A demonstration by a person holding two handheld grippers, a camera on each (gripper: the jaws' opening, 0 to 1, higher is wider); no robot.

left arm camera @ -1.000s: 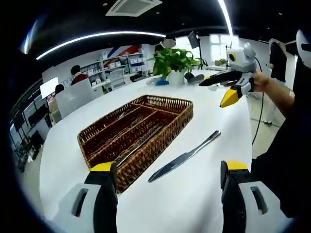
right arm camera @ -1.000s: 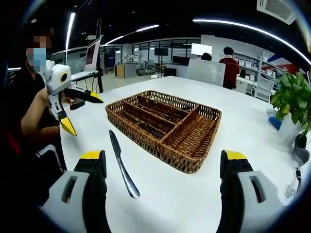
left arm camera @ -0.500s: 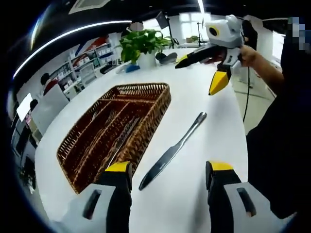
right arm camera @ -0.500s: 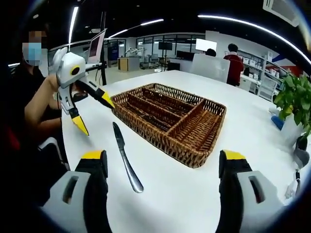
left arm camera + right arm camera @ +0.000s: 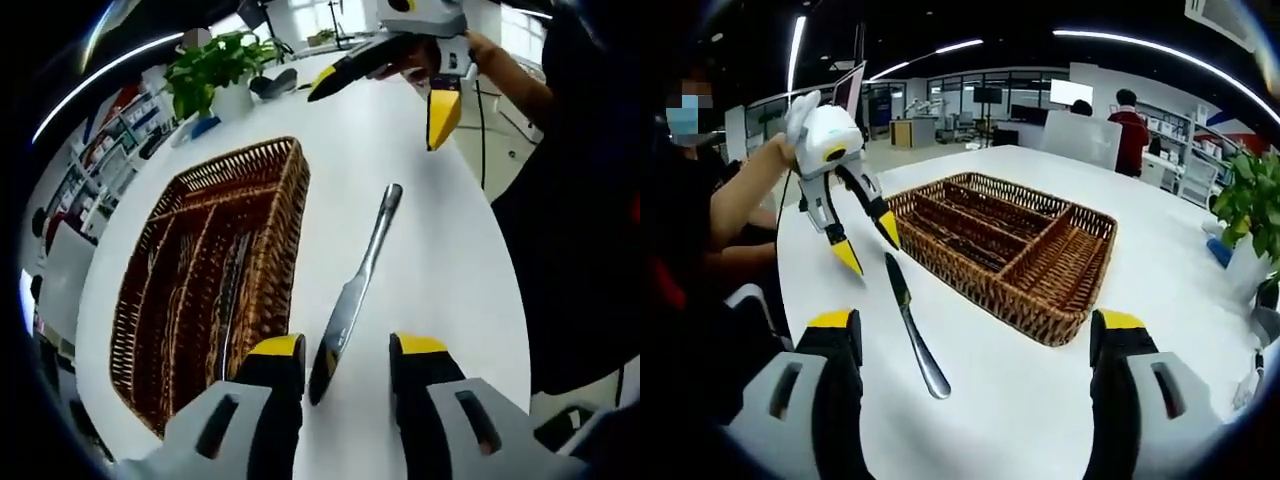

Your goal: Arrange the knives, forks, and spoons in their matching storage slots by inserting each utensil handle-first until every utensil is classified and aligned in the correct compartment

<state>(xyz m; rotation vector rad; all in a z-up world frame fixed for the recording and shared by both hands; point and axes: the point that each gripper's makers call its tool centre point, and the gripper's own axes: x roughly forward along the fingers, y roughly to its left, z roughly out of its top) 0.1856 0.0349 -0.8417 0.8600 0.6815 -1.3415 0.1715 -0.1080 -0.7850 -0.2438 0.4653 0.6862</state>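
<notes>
- Here, the knife [image 5: 352, 292] lies flat on the white table [image 5: 430, 240], just right of the basket [image 5: 215, 270].
- The left gripper [image 5: 345, 362] is wide open around the blade tip, holding nothing.
- The right gripper [image 5: 975, 335] is wide open and empty.

A steel knife [image 5: 352, 292] [image 5: 914, 327] is laid flat on the white surface [image 5: 440, 250] just beside a brown wicker tray [image 5: 200, 270] [image 5: 1010, 255]; cutlery is seen in one long tray slot.

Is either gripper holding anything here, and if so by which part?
Nothing is held. The left gripper is open, its jaws either side of the blade tip of the knife lying on the table. The right gripper is open.
</notes>
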